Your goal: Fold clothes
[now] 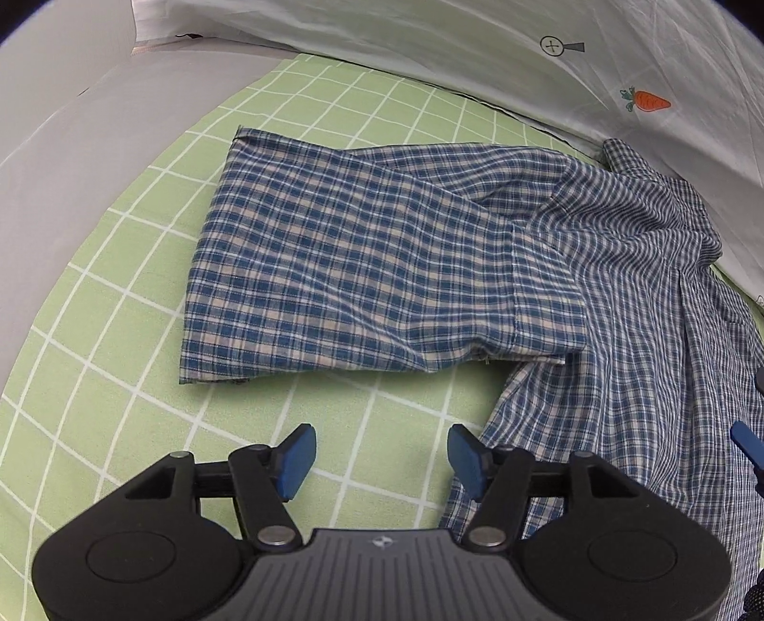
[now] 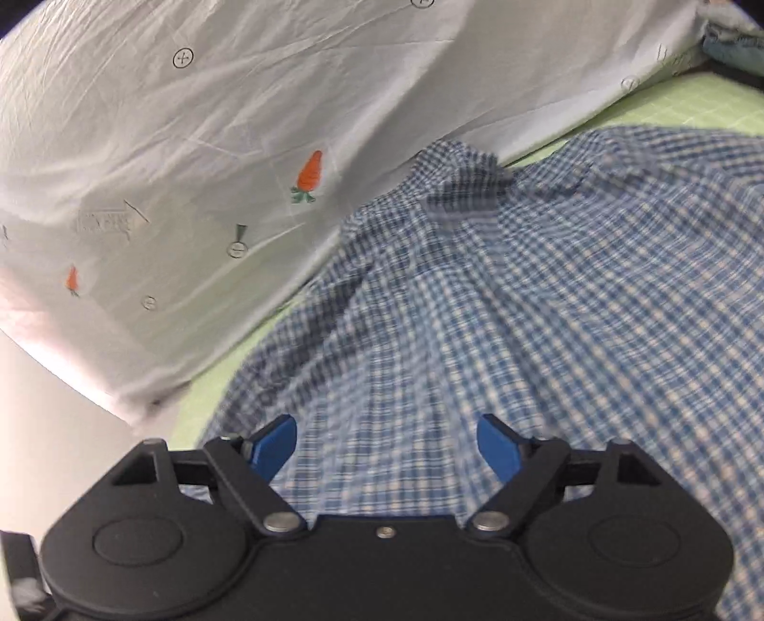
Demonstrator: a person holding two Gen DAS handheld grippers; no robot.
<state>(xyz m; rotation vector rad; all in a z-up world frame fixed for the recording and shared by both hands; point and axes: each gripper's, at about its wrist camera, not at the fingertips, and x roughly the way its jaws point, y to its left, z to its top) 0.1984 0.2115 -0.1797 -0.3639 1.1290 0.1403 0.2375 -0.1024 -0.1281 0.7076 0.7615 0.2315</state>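
Note:
A blue and white checked shirt [image 1: 382, 267] lies on the green grid sheet [image 1: 119, 334], one sleeve spread flat to the left, the body bunched at the right. My left gripper [image 1: 382, 454] is open and empty, just above the sheet near the sleeve's lower edge. In the right wrist view the shirt [image 2: 525, 310] fills the middle and right, its collar [image 2: 458, 191] at the far side. My right gripper [image 2: 387, 444] is open and empty, low over the shirt body. Part of the right gripper [image 1: 749, 444] shows at the left wrist view's right edge.
A white cloth with carrot prints [image 1: 477, 43] hangs along the far side, touching the shirt's collar end; it also shows in the right wrist view [image 2: 191, 167]. A plain grey surface [image 1: 62, 167] borders the sheet at the left.

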